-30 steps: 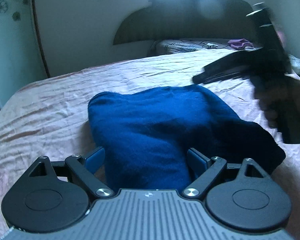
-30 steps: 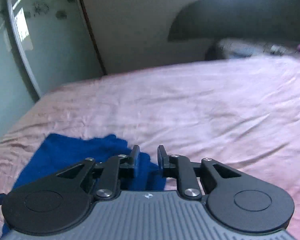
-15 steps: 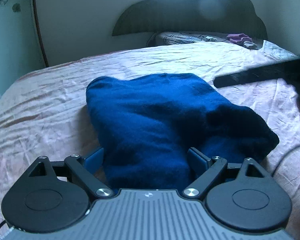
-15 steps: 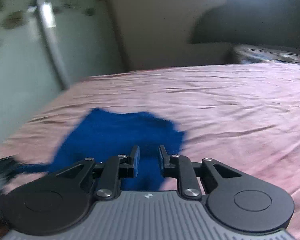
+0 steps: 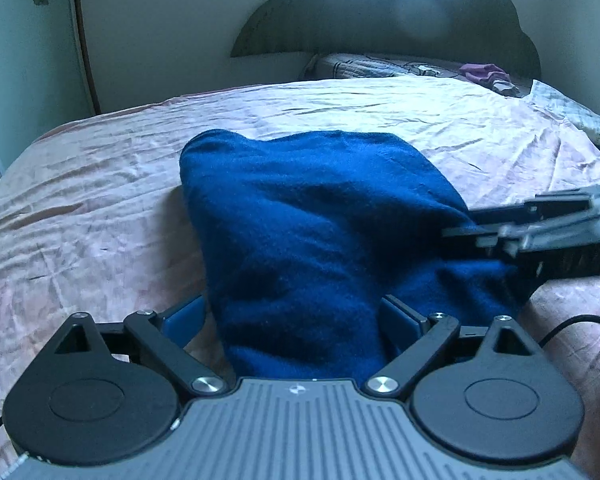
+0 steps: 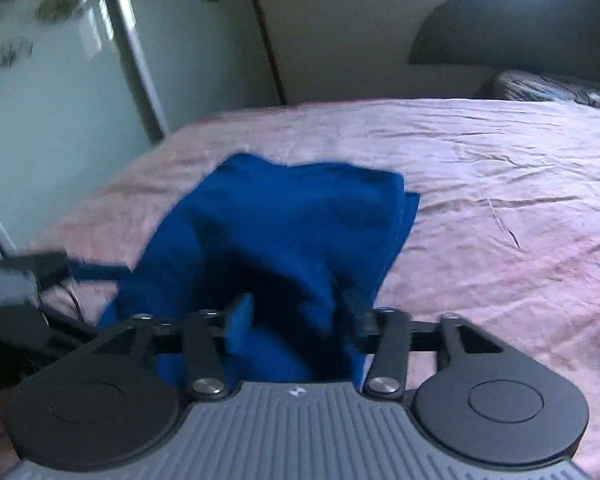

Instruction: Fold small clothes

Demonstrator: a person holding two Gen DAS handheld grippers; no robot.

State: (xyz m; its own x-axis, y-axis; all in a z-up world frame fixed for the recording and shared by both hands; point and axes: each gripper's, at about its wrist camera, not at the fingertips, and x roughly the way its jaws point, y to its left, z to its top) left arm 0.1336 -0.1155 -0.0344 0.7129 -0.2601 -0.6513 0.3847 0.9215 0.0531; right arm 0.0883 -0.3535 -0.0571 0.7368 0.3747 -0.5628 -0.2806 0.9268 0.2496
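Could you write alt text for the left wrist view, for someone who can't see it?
A blue garment lies bunched on a pink bedsheet, between the wide-open left tongs. The right tongs, opening, reach its right edge.

My right hand-held gripper (image 5: pixel 460 232) enters my left camera's view from the right edge, its body cut off there. The blue garment (image 5: pixel 320 240) hides its own near hem behind my left hand-held gripper (image 5: pixel 292 320). My right camera's picture is smeared; I can't tell whether the fingers (image 6: pixel 240 320) touch cloth.
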